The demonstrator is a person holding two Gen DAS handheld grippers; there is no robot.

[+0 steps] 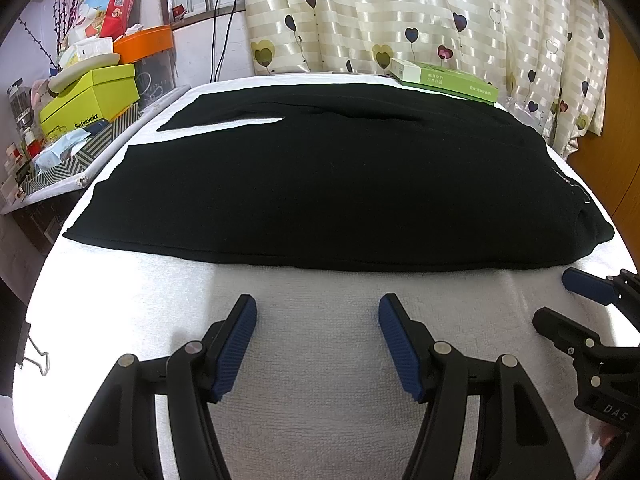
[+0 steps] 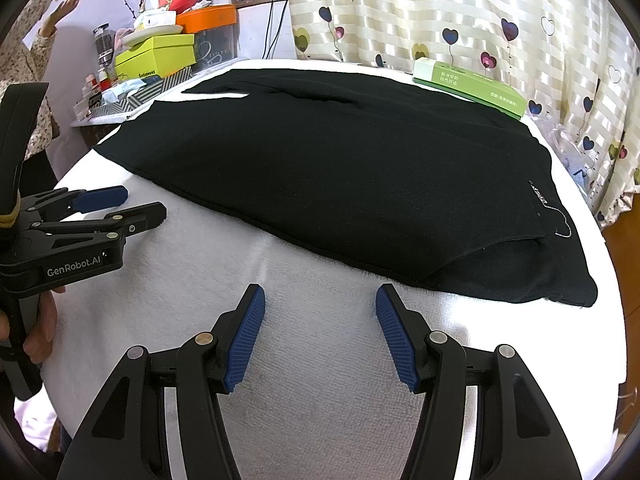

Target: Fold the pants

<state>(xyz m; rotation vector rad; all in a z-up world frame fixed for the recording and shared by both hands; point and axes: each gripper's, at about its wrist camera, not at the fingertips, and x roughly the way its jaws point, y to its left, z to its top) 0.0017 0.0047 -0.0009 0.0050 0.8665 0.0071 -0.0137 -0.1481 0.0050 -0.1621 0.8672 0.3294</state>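
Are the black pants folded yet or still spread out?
Spread out. The black pants lie flat across the white towel, both legs side by side with a gap between them at the far left.

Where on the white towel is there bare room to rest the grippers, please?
The white towel is bare between the black pants' near hem and the near edge, where both open grippers, left and right, hover. Far side is crowded: green box borders the pants.
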